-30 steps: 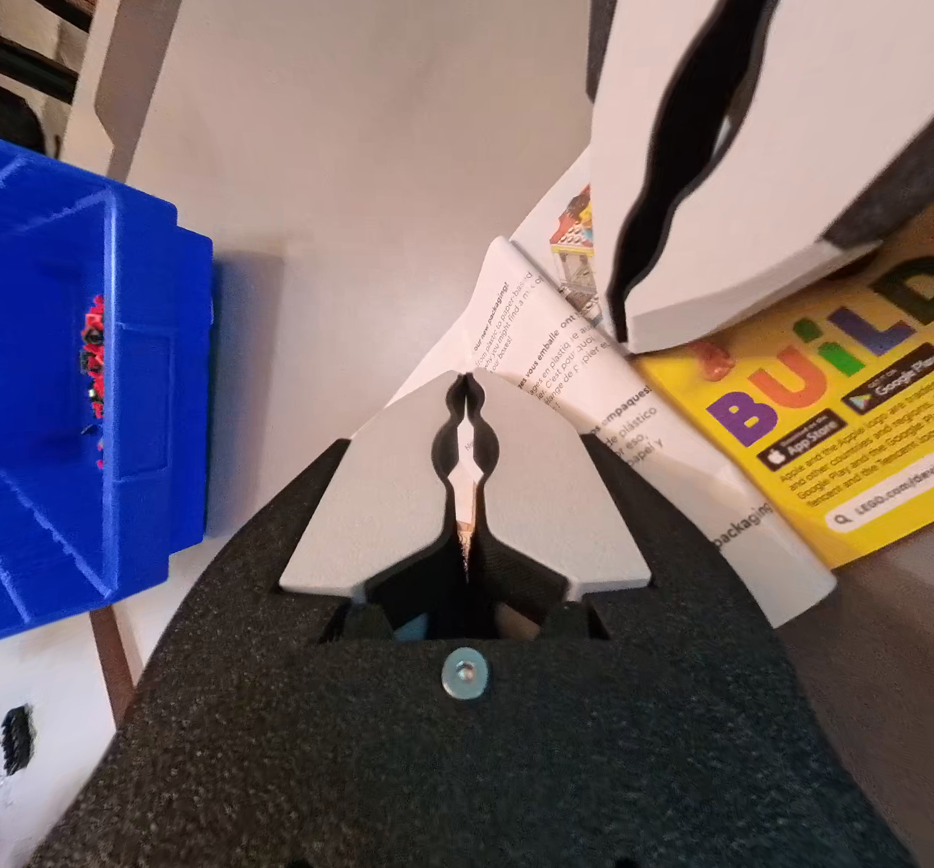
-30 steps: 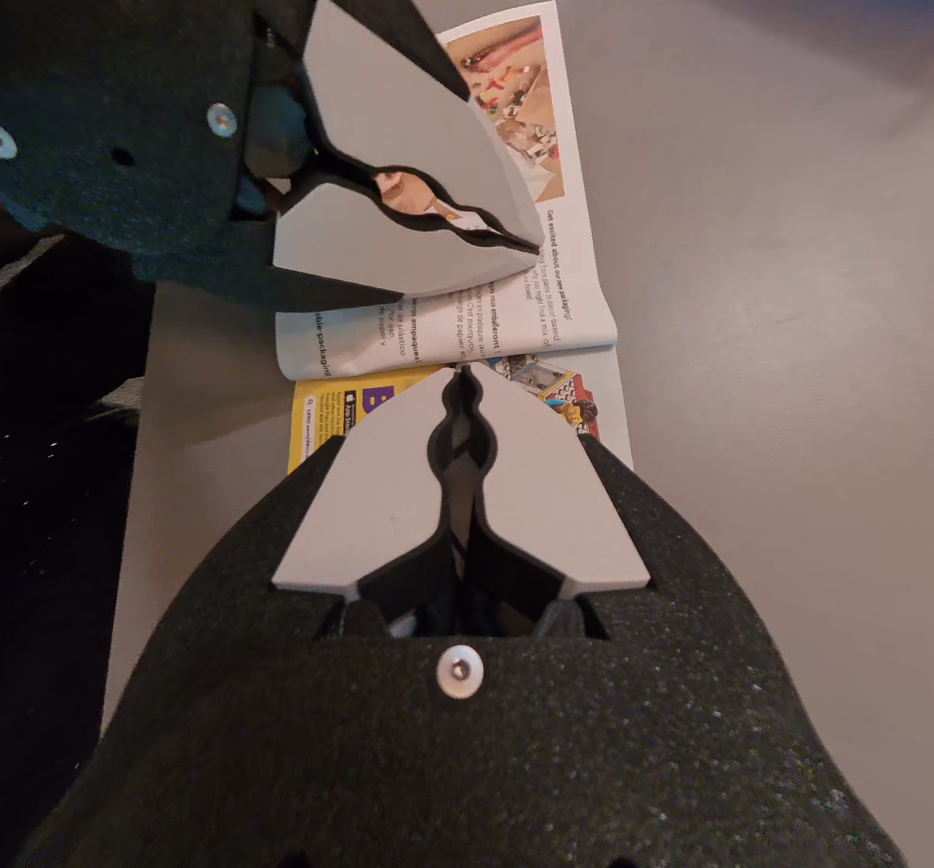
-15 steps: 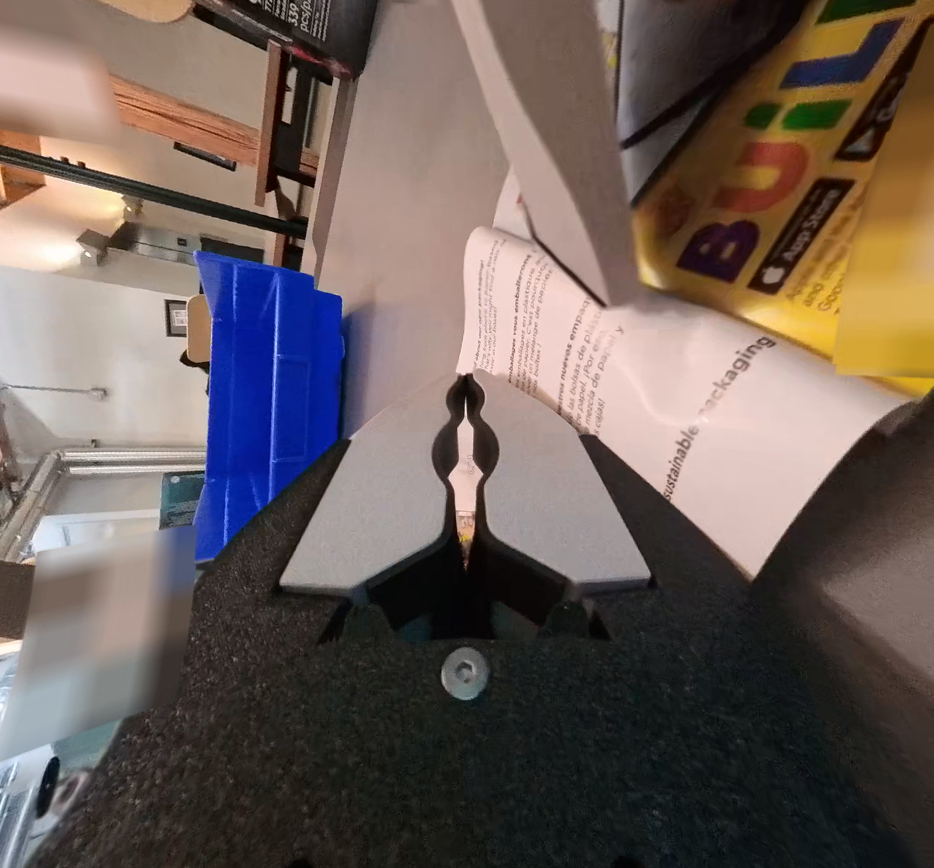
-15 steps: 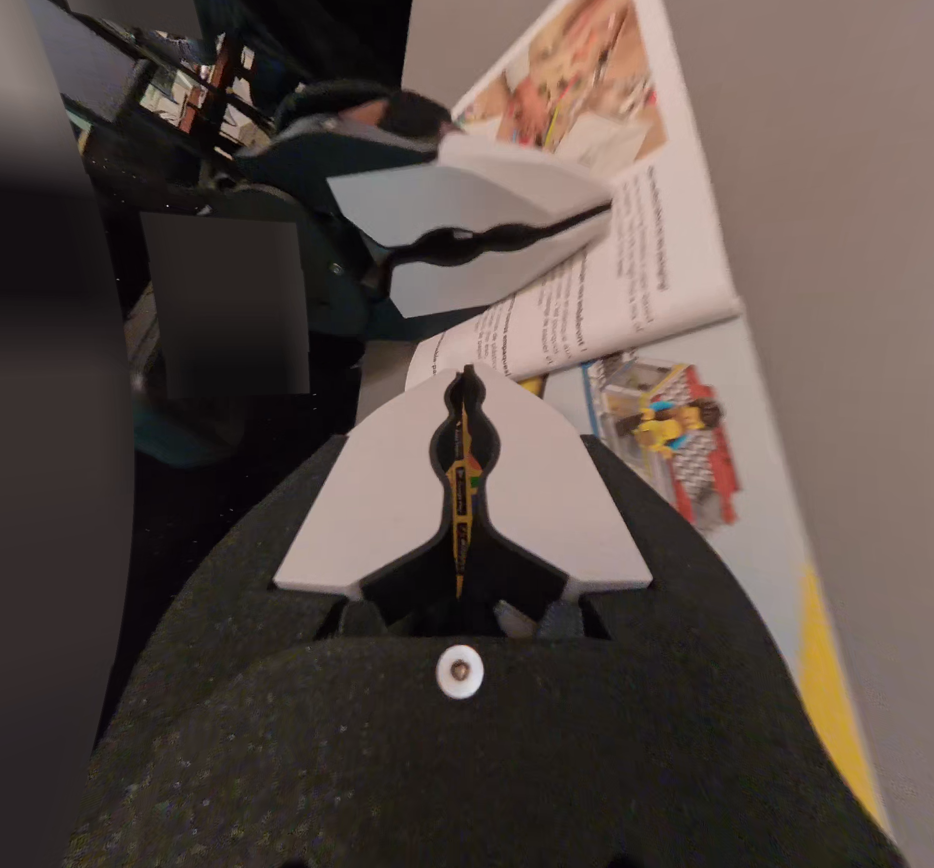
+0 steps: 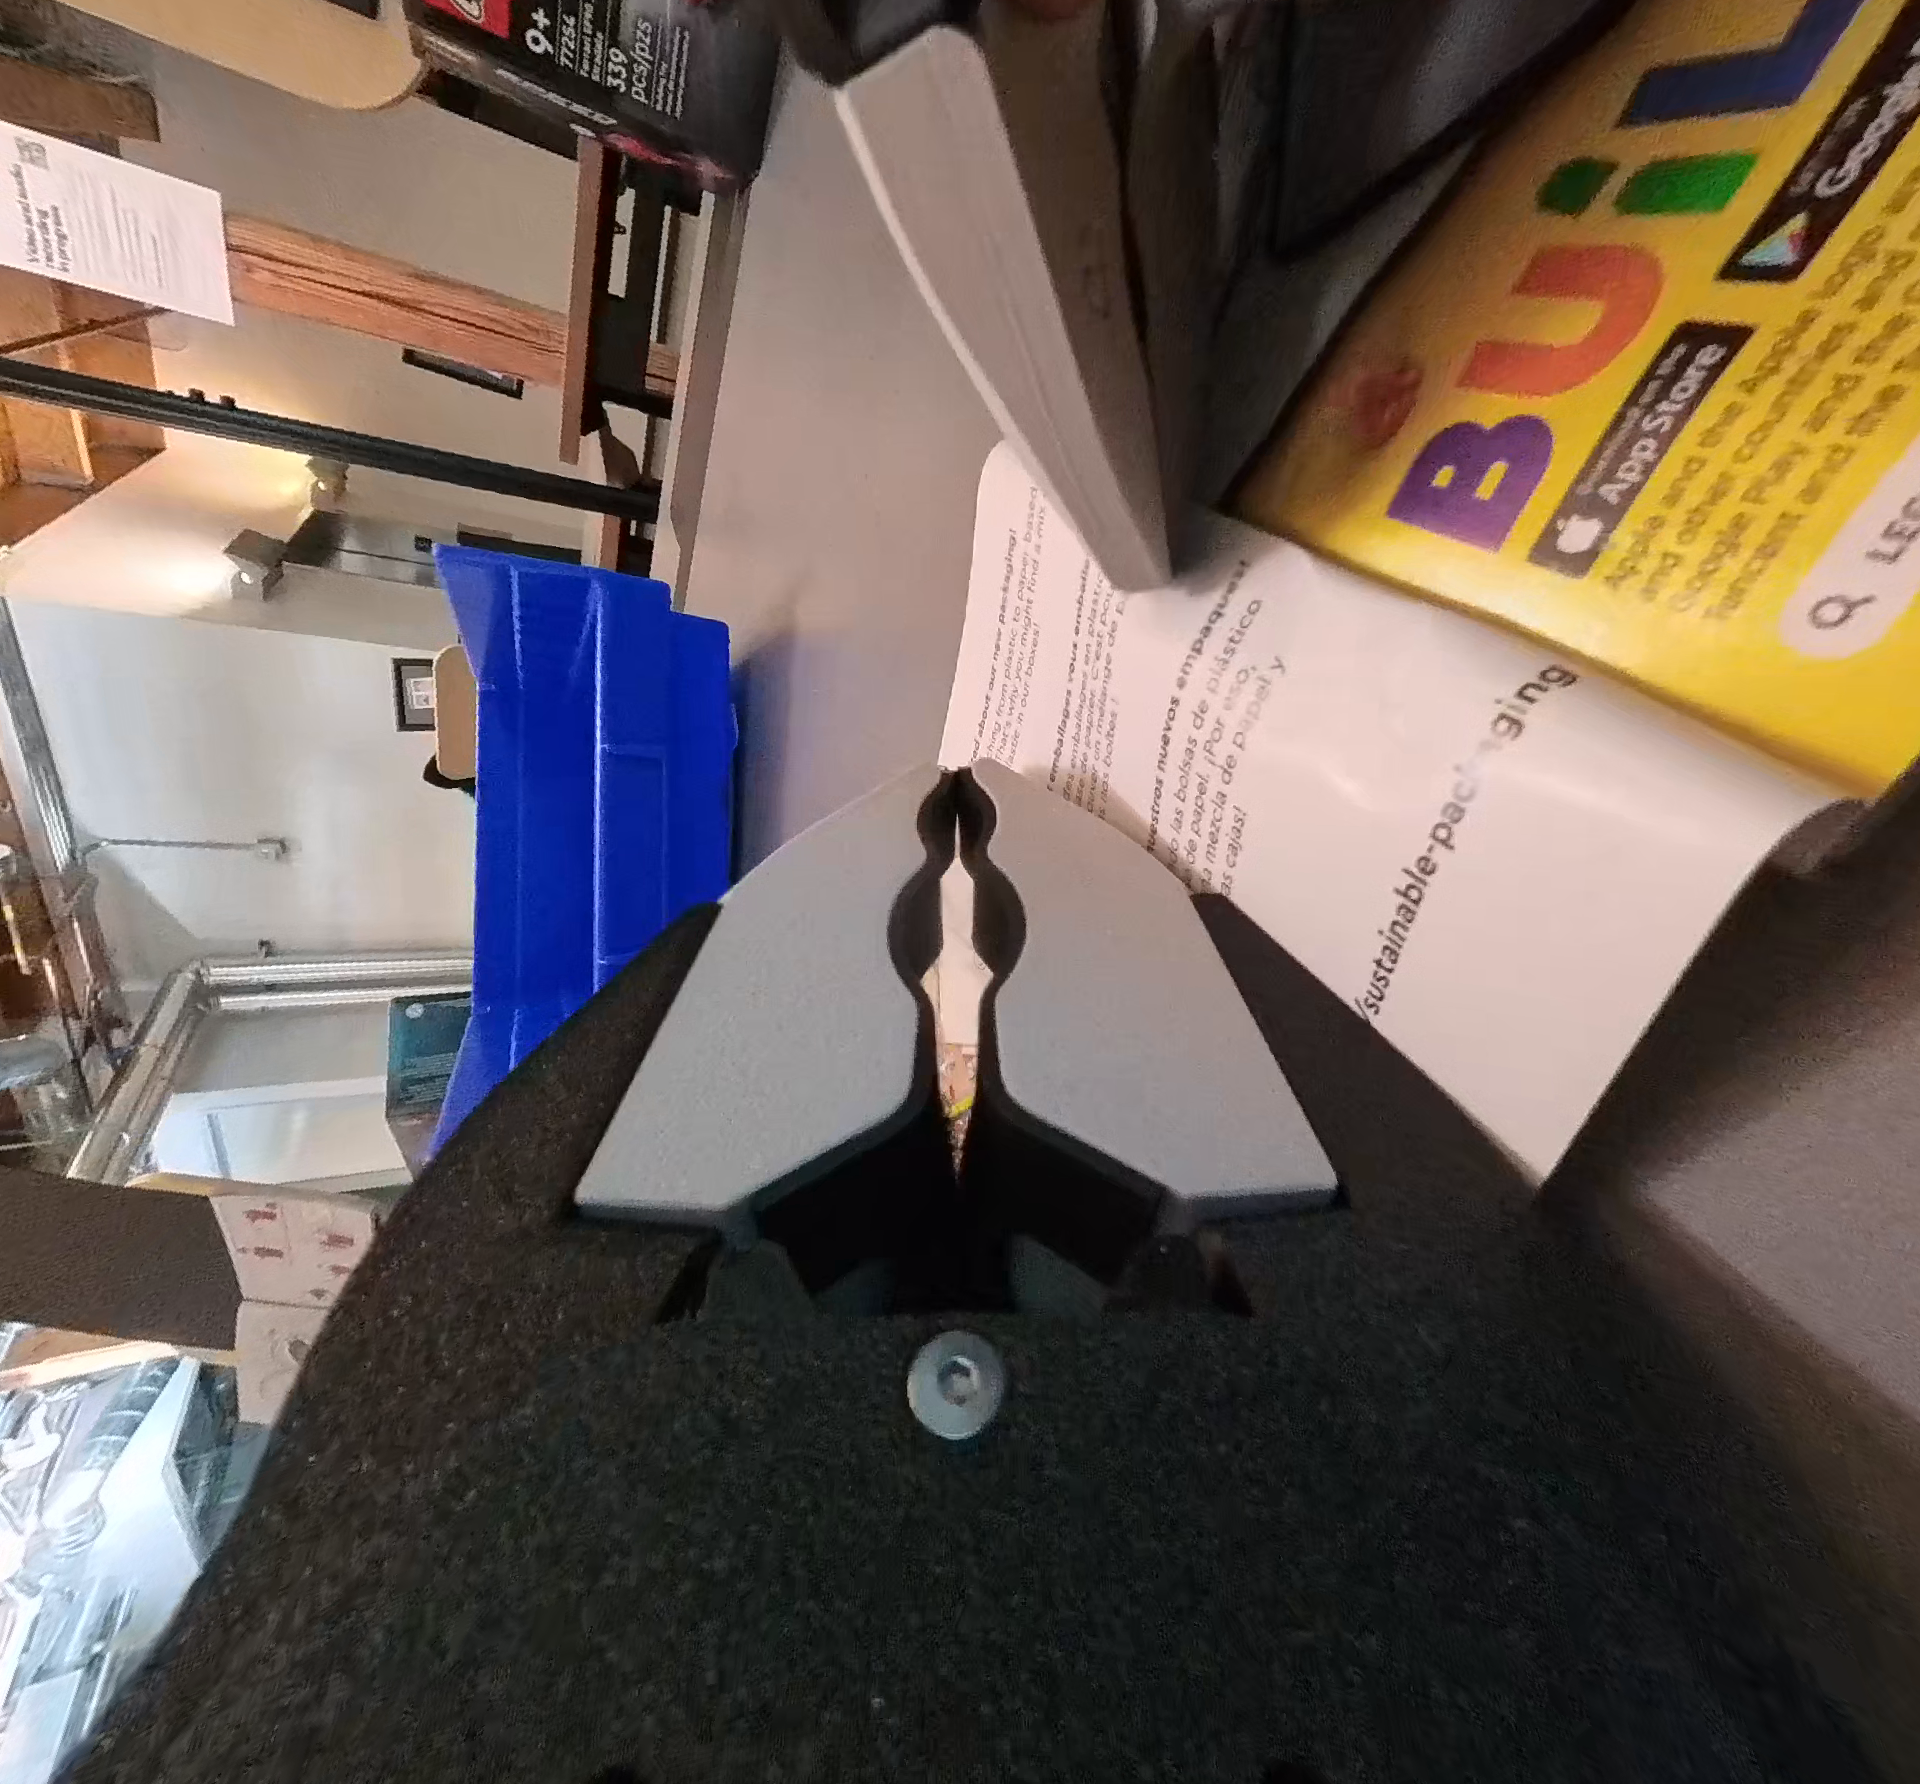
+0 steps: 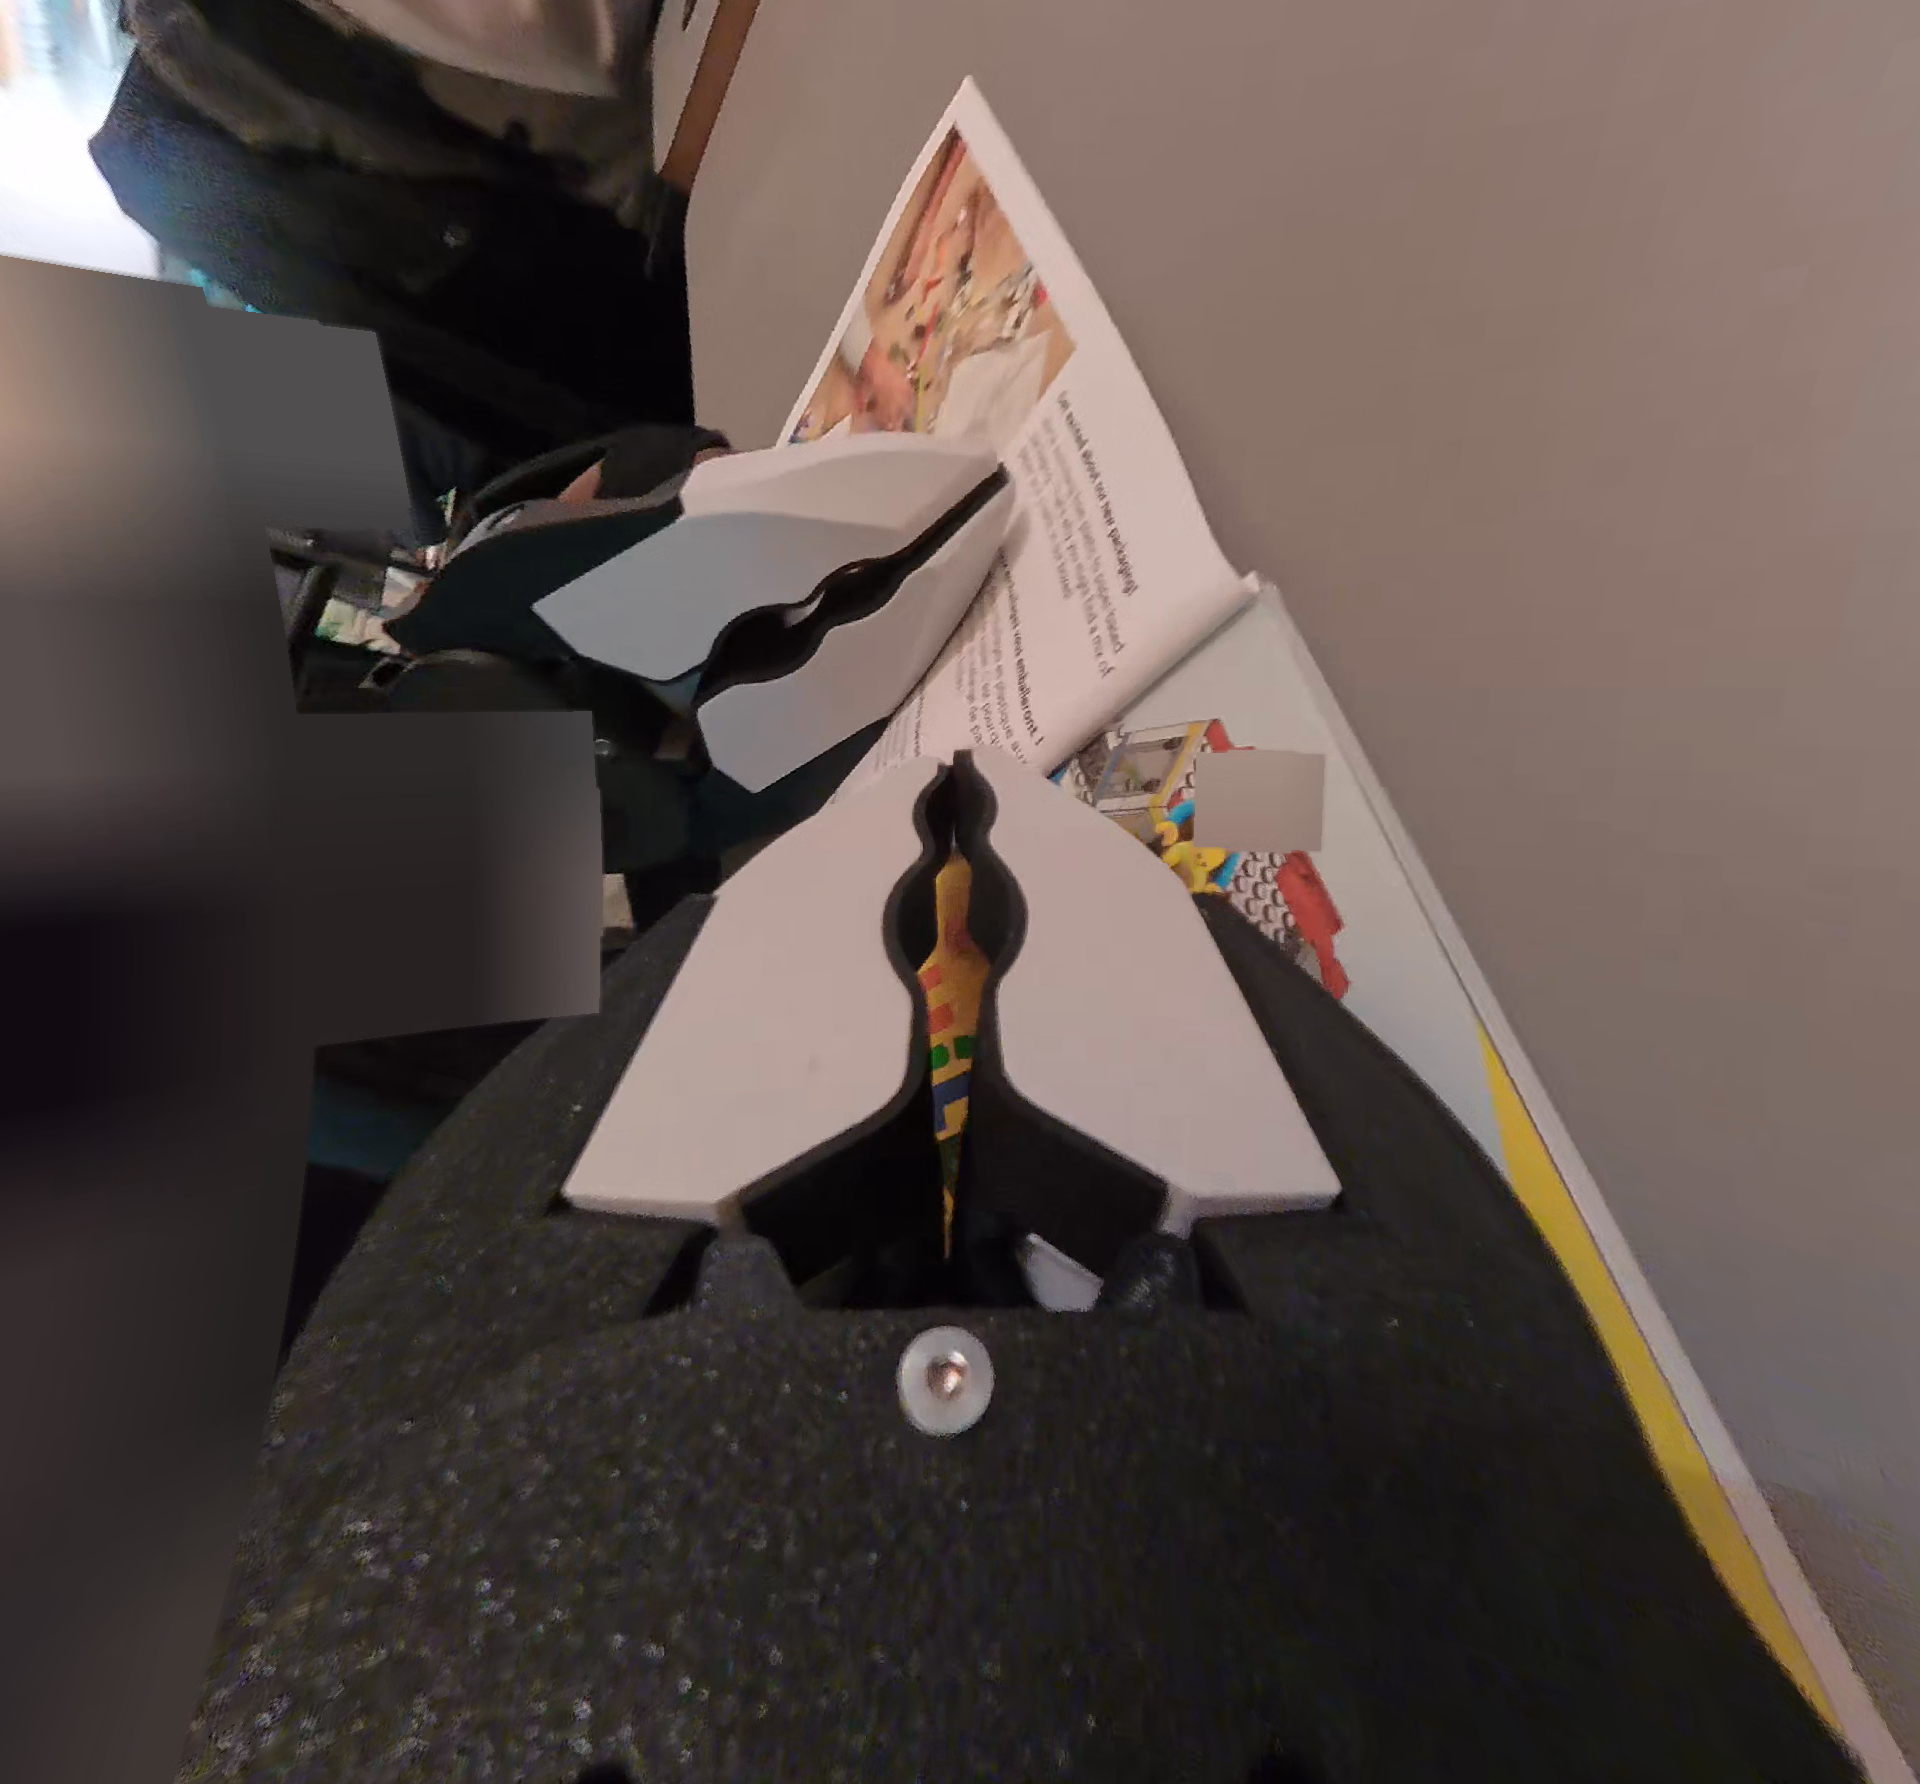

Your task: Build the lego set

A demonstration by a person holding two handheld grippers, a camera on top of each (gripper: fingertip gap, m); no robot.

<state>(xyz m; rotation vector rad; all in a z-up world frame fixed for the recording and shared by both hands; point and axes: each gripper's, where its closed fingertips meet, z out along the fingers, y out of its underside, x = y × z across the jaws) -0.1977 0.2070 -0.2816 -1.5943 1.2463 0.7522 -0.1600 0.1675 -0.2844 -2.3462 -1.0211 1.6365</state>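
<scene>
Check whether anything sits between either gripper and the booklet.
Nothing does. The left gripper is shut on the white page, and the right gripper is shut on the yellow page of the same booklet, which rests against the grey surface.

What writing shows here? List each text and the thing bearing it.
I do not copy wording; its bearers:
White page: black print, several paragraphs.
Yellow page: big coloured letters, app badges.
Black box: logo, numbers.
Paper sheet: too small to read.
</scene>
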